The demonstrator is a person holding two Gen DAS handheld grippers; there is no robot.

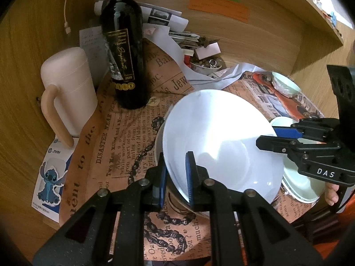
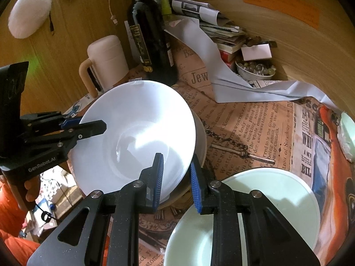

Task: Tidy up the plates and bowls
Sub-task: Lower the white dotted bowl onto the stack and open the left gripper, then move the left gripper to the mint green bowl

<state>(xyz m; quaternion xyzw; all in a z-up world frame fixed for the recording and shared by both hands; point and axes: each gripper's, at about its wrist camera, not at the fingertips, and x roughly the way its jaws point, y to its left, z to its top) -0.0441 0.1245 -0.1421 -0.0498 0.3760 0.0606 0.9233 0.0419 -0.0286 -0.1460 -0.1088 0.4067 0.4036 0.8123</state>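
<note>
Slippage is risked: white bowl, tilted, is pinched at its 6 o'clock rim by left tongs and right tongs, wine bottle near at 11 o'clock.

Left gripper jaws straddling a rim, right gripper likewise – both tilted inward, facing each other

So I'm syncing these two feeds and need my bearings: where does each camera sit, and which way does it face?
Left wrist: sits on the left tool, looking forward and down at the white bowl whose rim runs between its fingers; the right tool and some fingers of the person show at right.
Right wrist: sits on the right tool, at the bowl's opposite rim, with pale green plates below; the left tool and hand show at left.
Shared: white bowl, wine bottle, pink mug, newspaper-print cloth.
</note>
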